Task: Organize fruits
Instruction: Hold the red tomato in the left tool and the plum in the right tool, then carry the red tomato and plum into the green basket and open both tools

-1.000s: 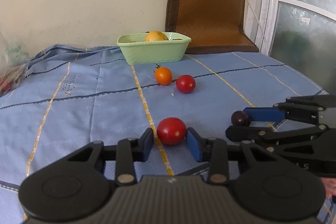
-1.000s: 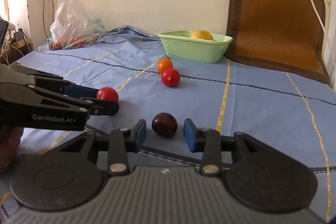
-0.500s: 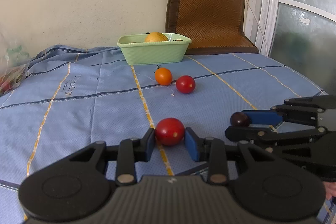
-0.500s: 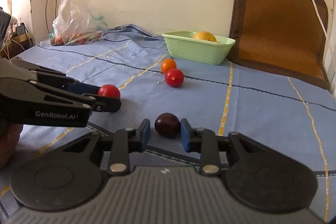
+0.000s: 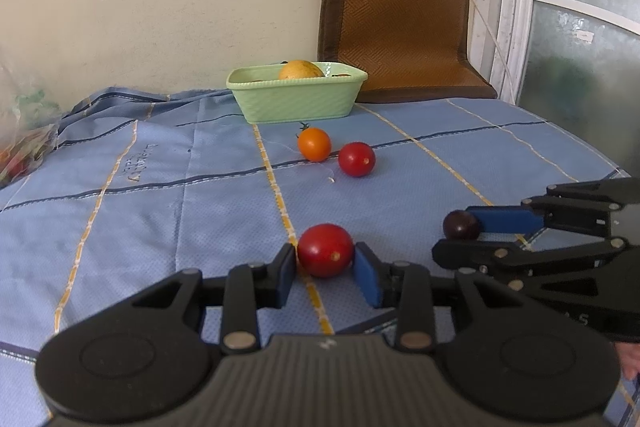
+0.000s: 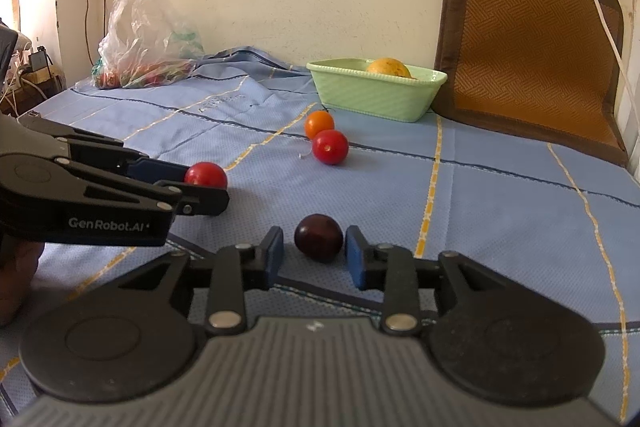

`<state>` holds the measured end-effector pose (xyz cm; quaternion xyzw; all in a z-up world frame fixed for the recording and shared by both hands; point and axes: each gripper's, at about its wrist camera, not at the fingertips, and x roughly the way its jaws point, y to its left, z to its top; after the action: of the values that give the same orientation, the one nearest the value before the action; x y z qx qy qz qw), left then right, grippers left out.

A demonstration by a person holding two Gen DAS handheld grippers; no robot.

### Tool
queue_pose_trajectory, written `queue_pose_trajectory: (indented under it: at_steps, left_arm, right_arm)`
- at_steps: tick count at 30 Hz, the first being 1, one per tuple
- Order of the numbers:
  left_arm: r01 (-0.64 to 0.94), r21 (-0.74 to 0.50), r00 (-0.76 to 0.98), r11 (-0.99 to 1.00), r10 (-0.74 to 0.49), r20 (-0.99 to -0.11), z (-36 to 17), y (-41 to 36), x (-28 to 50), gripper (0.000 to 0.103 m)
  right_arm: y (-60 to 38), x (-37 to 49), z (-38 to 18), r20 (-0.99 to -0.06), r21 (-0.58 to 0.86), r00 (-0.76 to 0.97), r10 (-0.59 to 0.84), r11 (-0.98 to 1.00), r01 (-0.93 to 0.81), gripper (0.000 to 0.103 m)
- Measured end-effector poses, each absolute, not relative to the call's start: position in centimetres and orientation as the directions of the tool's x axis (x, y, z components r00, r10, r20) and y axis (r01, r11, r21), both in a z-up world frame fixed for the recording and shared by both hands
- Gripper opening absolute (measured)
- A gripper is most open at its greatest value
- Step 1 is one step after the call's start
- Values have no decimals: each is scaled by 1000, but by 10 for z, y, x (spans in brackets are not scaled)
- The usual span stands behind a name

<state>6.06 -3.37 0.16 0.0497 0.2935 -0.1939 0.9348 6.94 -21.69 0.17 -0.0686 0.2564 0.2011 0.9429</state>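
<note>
The left claw [image 5: 325, 267] is clamped on a round red tomato [image 5: 325, 250], both blue pads pressing its sides, low over the blue checked cloth [image 5: 160, 211] covering the surface. The right claw [image 6: 314, 257] brackets a dark purple round fruit [image 6: 319, 237] resting on the cloth; its jaws have just been opening, and a narrow gap shows at each pad. Farther back, a small orange tomato [image 5: 314, 144] and a second red tomato [image 5: 356, 159] lie just beside each other. Behind them stands a pale green plastic basket [image 5: 296, 103] holding a yellow-orange fruit [image 5: 301, 70].
</note>
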Motion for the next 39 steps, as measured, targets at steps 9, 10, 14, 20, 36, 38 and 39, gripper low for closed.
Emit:
queue_pose_trajectory:
  at_steps: [9, 10, 14, 20, 36, 38, 39]
  left_arm:
    - [392, -24, 752, 920, -335, -568, 2, -33, 61, 33]
    - [392, -24, 752, 920, -335, -568, 2, -33, 61, 33]
    - [392, -24, 752, 920, -335, -568, 2, -33, 61, 33]
    - [392, -24, 752, 920, -335, -568, 2, -33, 61, 33]
    - [391, -43, 751, 919, -346, -562, 4, -32, 63, 31]
    - [391, -48, 757, 919, -351, -550, 9, -31, 65, 31]
    - [389, -46, 763, 920, -349, -545, 12, -30, 68, 31]
  right_arm:
    - [-217, 70, 1, -512, -22, 786, 346, 910, -415, 38]
    - [-217, 70, 1, -512, -22, 786, 346, 910, -415, 38]
    - [-217, 70, 1, -512, -22, 786, 346, 910, -414, 38]
    - [-217, 69, 1, -513, -21, 786, 345, 911, -413, 39]
    - [-221, 67, 1, -509, 1, 781, 361, 908, -419, 28]
    - [-224, 69, 1, -506, 21, 778, 371, 908, -419, 28]
    - [-225, 70, 2, -505, 32, 777, 376, 908, -419, 28]
